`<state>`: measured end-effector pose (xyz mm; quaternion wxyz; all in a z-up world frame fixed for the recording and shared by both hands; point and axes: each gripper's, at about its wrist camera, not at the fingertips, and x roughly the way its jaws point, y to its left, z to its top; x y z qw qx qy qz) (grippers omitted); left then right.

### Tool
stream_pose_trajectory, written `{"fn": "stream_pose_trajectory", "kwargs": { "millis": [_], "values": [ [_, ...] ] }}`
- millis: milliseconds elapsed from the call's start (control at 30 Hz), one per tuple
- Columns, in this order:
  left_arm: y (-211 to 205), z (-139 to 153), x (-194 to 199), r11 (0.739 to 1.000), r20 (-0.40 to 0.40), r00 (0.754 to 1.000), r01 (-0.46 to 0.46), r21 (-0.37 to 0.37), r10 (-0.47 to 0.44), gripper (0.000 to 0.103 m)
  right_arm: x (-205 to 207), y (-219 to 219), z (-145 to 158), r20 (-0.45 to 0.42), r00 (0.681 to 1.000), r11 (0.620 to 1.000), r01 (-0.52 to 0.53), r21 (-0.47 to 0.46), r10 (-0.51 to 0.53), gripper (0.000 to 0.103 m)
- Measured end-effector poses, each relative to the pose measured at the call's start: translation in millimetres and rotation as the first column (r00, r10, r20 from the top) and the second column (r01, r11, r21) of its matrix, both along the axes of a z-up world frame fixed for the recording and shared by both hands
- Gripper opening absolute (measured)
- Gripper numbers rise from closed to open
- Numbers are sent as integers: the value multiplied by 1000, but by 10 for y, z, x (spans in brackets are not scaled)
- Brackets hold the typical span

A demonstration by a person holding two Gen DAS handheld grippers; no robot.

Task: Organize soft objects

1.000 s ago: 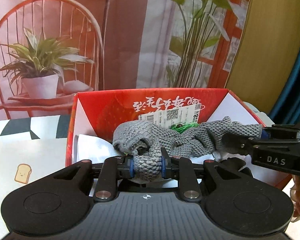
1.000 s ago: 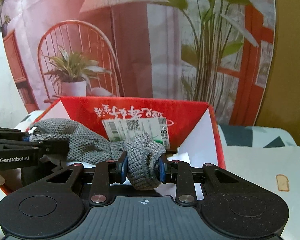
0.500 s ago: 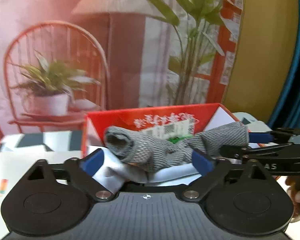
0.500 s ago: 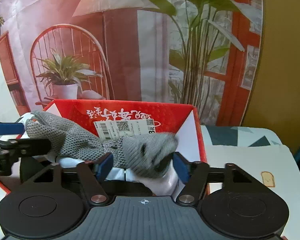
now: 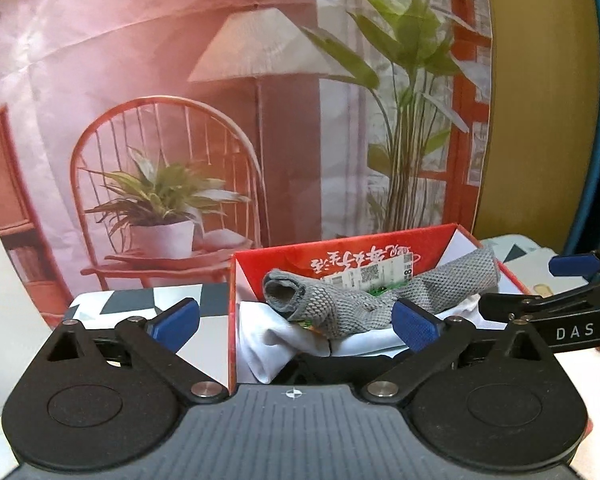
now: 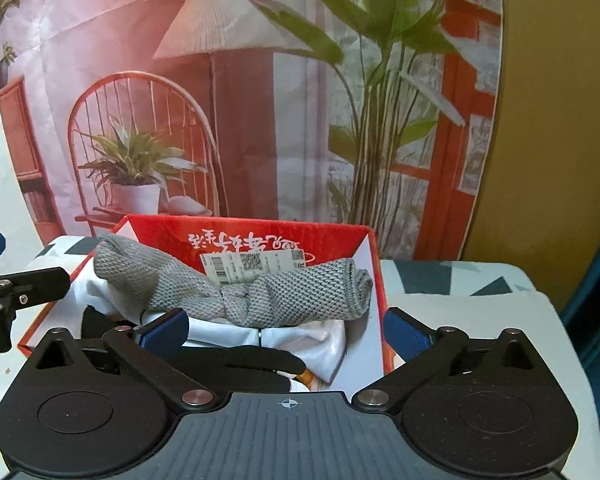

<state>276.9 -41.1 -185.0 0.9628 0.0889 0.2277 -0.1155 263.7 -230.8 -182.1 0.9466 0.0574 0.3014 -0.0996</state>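
A grey knitted cloth [image 5: 340, 304] lies twisted across the top of a red cardboard box [image 5: 284, 264], on white fabric [image 5: 268, 332]. My left gripper [image 5: 295, 324] hangs just before the box, its jaws opening wide, nothing pressed between the blue pads. In the right wrist view the same grey cloth [image 6: 260, 292] rests in the red box [image 6: 172, 236]. My right gripper [image 6: 285, 332] also has its jaws opening, pads clear of the cloth. Each gripper shows at the edge of the other's view: right gripper [image 5: 540, 284], left gripper [image 6: 12, 264].
The box holds white fabric [image 6: 300, 340] and a black item [image 6: 240, 364], with a barcode label [image 6: 256, 264] on its back wall. It stands on a table cover [image 6: 460, 304] with grey triangles. A printed backdrop [image 5: 260, 120] of chair, lamp and plants stands close behind.
Both grippers were shut on the ends of the grey cloth; both have opened and let it drop onto the box. Both have pulled back and risen.
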Motion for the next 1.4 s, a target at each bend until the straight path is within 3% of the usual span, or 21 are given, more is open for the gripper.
{"fn": "stream_pose_trajectory", "kwargs": {
  "millis": [133,433,633,867,1100,1400],
  "values": [
    [96,79,-83,998,-19,1000,-12,-54,11,103,-115,33,107,8,1000,1000,21,-6,-21,103],
    [153,208,-415,997,24,999,-42,-61,43,103,-402,74,246,30,998,999,47,7,-48,103],
    [209,313,-637,993,28,998,-46,-110,50,103,-636,107,419,76,996,998,45,35,-48,103],
    [172,467,-999,995,75,993,-86,-59,90,103,-894,185,617,83,996,998,25,58,-29,103],
    [173,830,-1520,992,157,980,-112,-56,119,103,-1340,329,983,152,986,998,62,24,-65,103],
    [138,1212,-2189,990,197,971,-121,-67,132,103,-1911,463,1484,226,973,998,55,5,-55,103]
  ]
}}
